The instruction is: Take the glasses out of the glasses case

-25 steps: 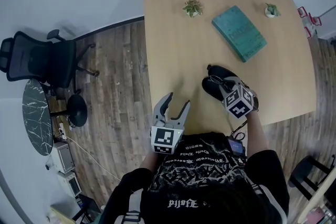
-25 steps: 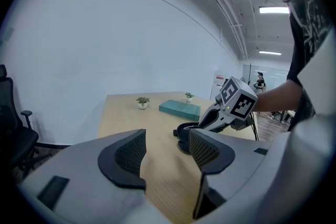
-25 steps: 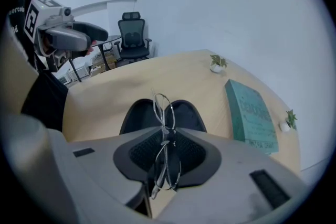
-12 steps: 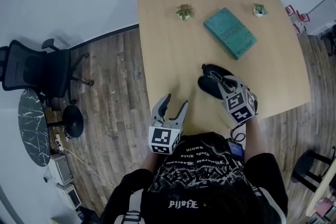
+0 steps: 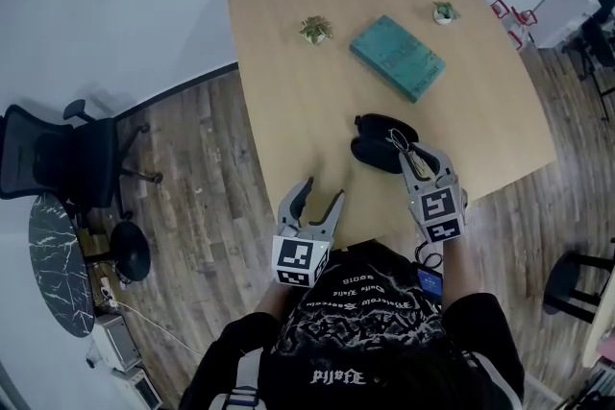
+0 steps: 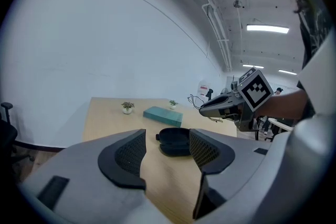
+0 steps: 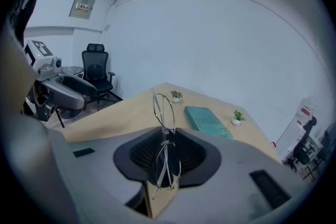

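A: Done pulling the glasses (image 7: 164,107) yet?
B: Nearly. Pinched by the wire frame in the right gripper (image 5: 411,152), sticking out past its tips, up clear of the glasses case (image 5: 377,141).
A: And the case?
B: Lying open on the table (image 5: 288,62), just ahead of and below the right gripper's tips. Looks empty, hard to confirm.
A: Left gripper (image 5: 318,198)?
B: Spread wide, gripping nothing, case well ahead of it.
A: Left to do?
B: Probably just setting the glasses down somewhere safe.
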Motion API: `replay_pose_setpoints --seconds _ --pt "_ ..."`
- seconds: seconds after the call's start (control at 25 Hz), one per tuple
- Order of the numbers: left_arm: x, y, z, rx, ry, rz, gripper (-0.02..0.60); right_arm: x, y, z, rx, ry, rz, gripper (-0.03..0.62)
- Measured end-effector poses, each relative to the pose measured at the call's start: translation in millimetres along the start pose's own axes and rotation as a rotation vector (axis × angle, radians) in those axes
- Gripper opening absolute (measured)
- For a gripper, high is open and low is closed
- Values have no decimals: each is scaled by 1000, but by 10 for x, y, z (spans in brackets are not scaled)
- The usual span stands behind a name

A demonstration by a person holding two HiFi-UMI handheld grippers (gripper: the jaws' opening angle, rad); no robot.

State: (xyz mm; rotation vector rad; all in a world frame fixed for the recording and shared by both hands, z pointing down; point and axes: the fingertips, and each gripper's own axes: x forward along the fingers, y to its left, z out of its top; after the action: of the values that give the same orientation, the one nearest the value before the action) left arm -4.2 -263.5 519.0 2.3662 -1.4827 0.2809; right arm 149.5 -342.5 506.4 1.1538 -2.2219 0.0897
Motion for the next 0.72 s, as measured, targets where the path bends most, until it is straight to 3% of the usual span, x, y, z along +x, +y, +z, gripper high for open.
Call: replay_pose_setpoints --seconds 0.48,0.72 --pt "-230 -195 74 27 -33 -132 263 -794 158 -146 193 -143 -246 87" --pt "-357 -262 -14 49 -34 -170 262 -1060 359 -306 249 -220 -324 87"
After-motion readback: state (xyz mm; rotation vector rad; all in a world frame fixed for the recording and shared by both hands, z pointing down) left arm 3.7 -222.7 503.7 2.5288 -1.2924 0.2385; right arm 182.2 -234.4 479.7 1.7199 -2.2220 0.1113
